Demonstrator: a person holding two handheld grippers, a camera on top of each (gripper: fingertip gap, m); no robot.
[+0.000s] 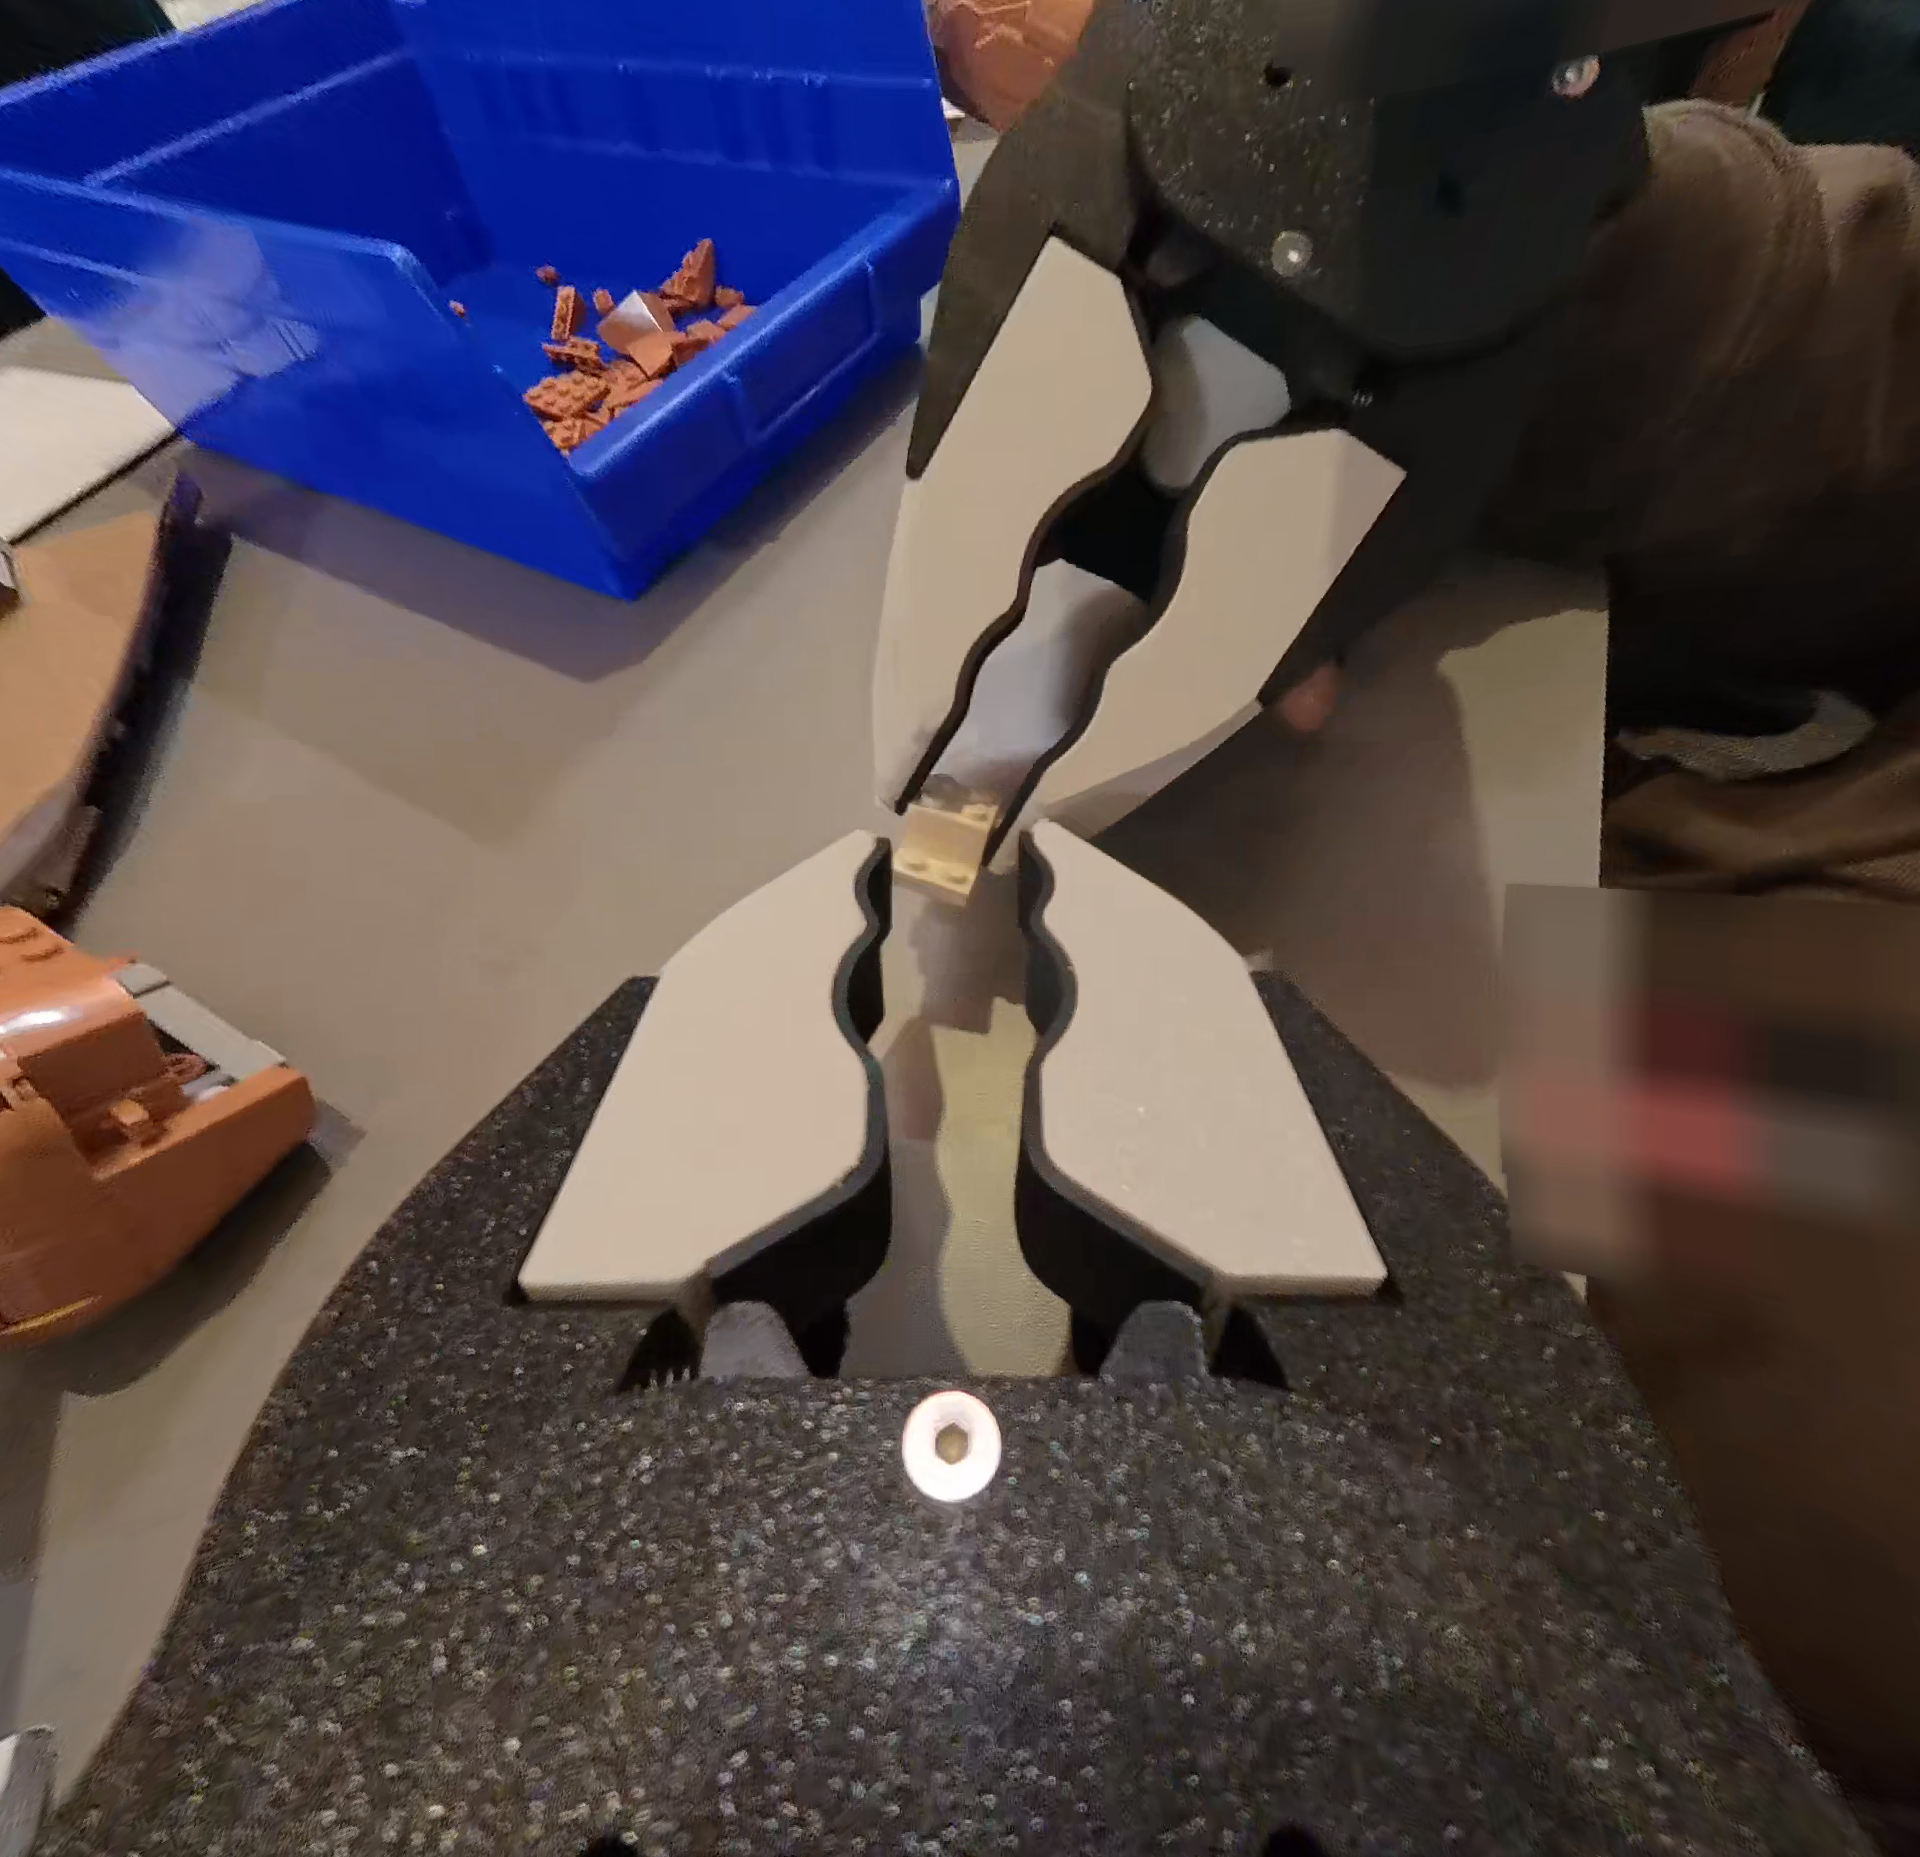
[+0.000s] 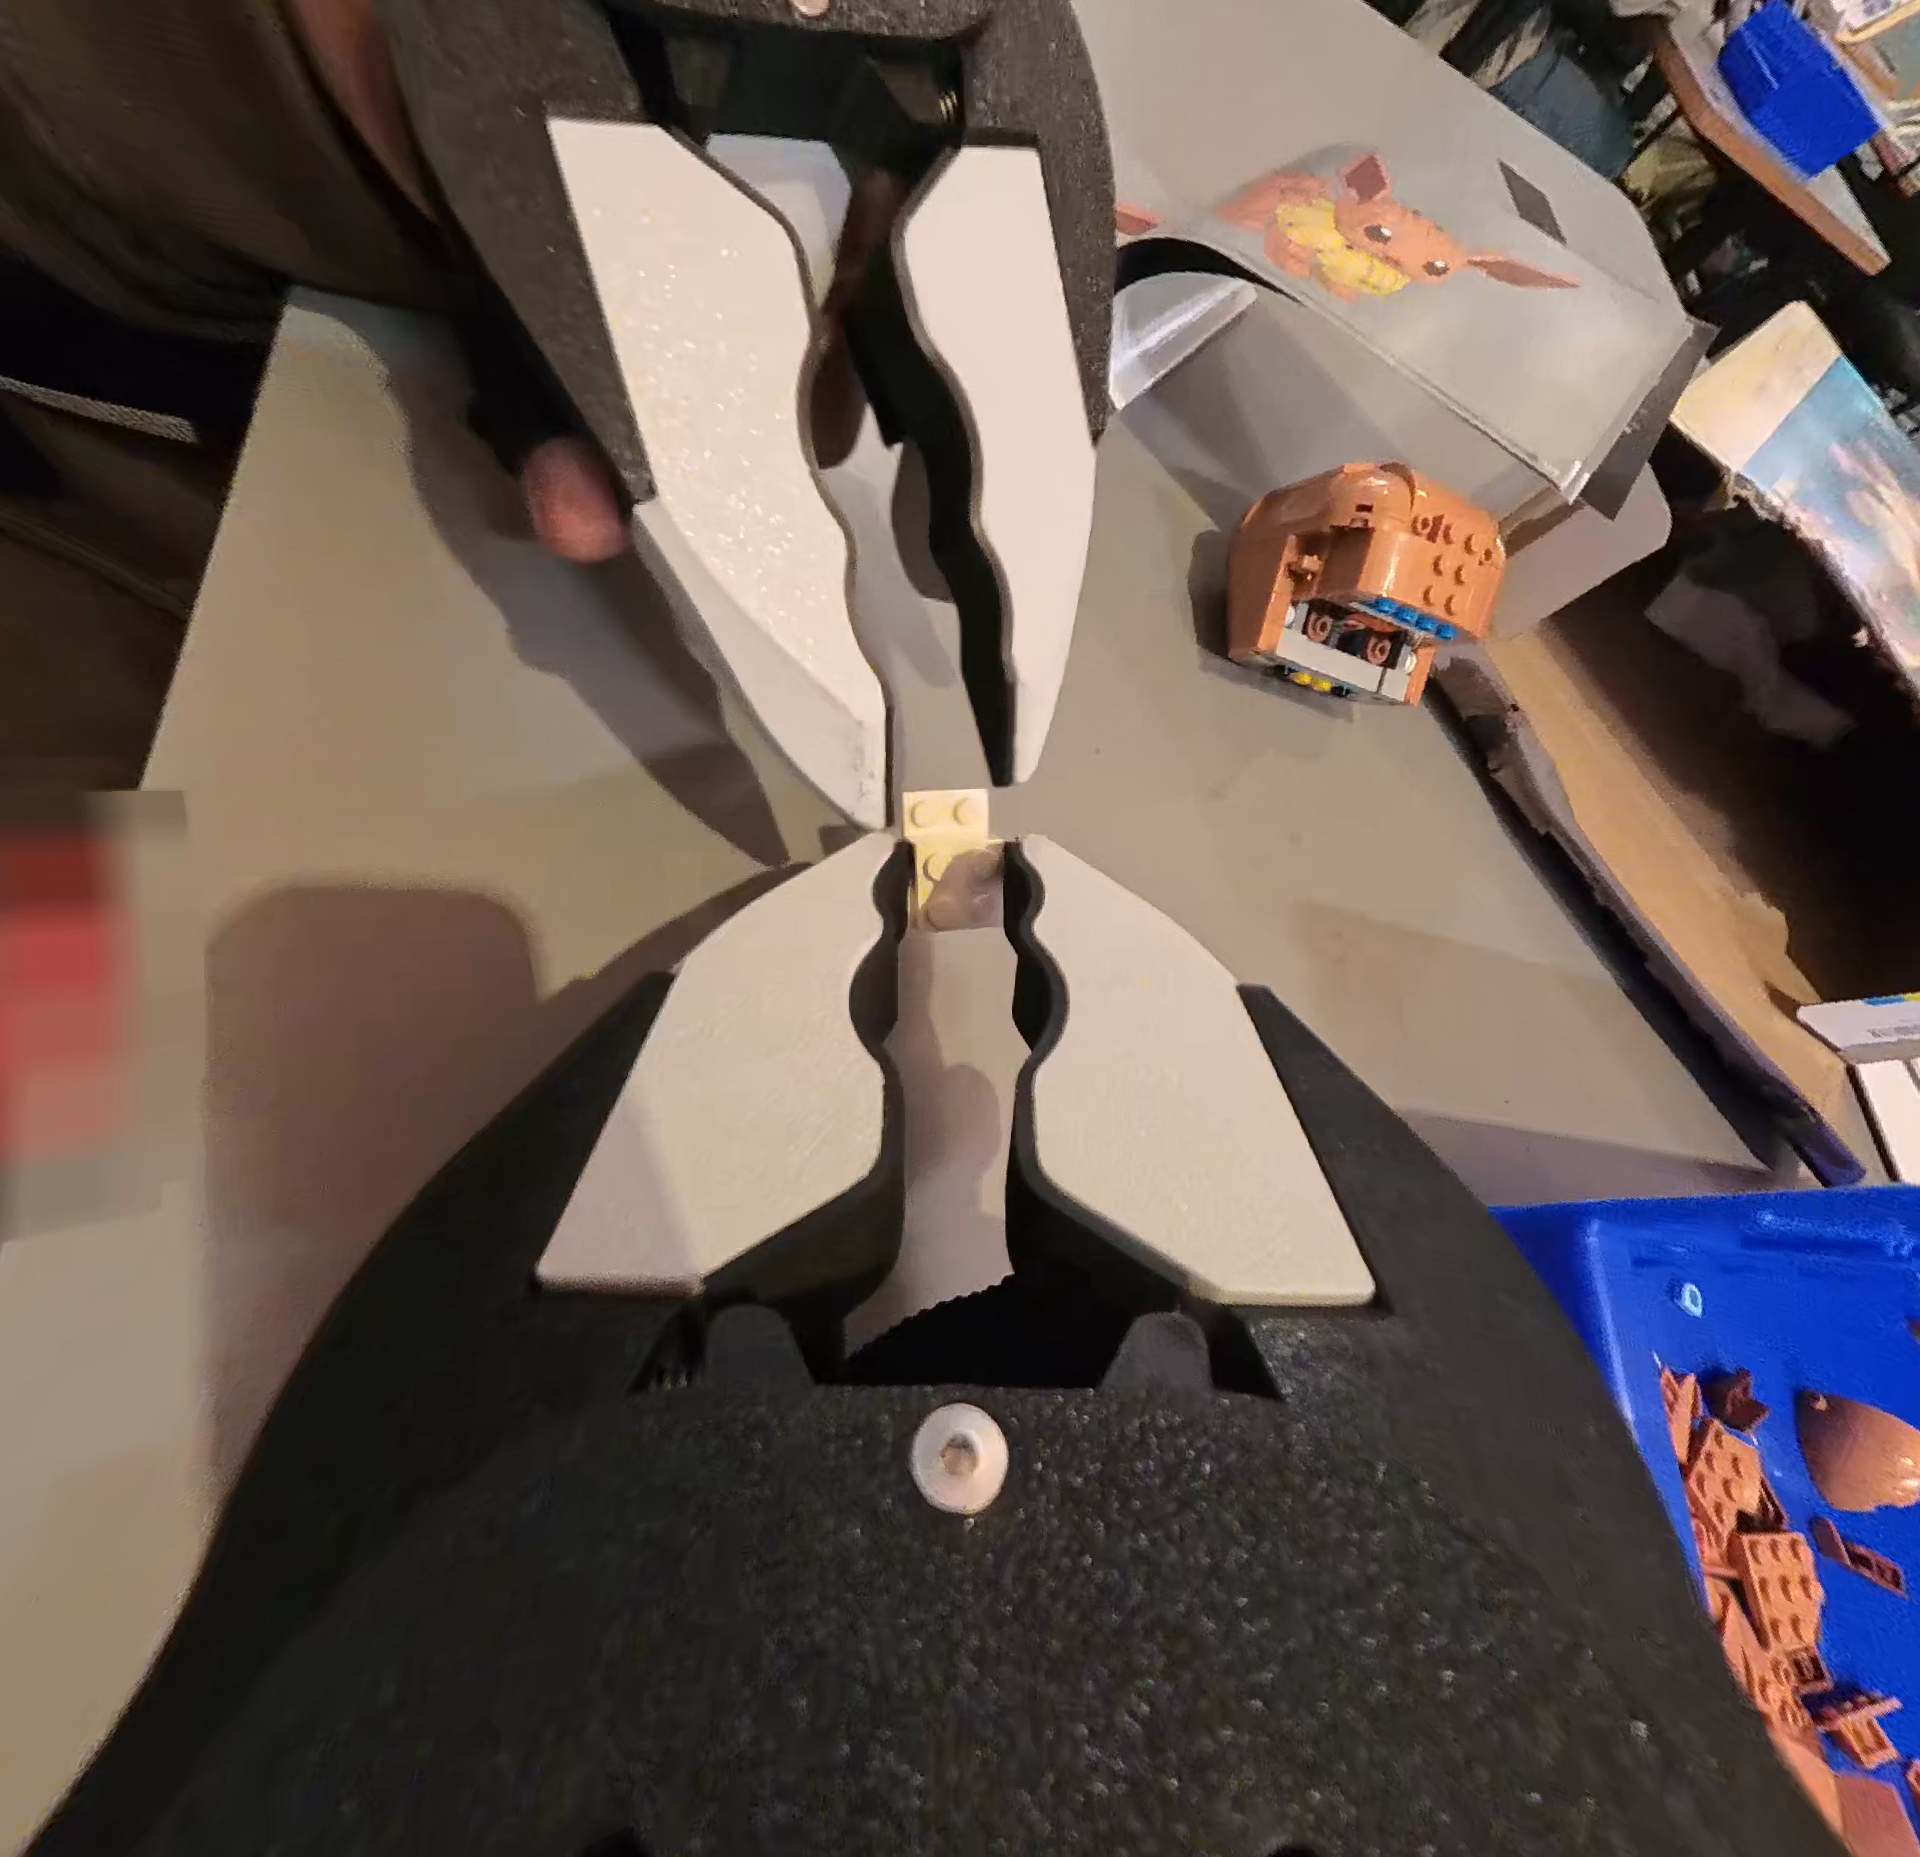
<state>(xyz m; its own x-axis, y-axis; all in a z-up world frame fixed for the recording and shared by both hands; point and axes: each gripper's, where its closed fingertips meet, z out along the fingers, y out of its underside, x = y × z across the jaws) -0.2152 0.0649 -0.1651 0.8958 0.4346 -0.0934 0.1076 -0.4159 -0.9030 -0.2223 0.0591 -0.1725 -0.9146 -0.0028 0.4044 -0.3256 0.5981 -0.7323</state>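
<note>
A small cream brick piece (image 1: 935, 862) (image 2: 945, 813), with studs showing on two faces, hangs above the grey table (image 1: 468, 820) between both grippers, which meet tip to tip. My right gripper (image 2: 956, 857), seen coming from the top in the left wrist view (image 1: 958, 810), is shut on the cream piece. My left gripper (image 1: 956, 849) has its jaws a little wider than the piece and flanks its near end; a small gap shows beside one fingertip (image 1: 1034, 851). It comes from the top in the right wrist view (image 2: 940, 789).
A blue bin (image 1: 675, 72) (image 2: 1662, 1319) holds several brown bricks (image 1: 623, 353) (image 2: 1756, 1558). A part-built brown brick model (image 1: 114, 1111) (image 2: 1361, 581) sits on the table. A grey sheet with a fox-like picture (image 2: 1382, 228) lies behind it. A person's finger (image 1: 1309, 701) grips the right gripper. The grippers are tip to tip, or close to it.
</note>
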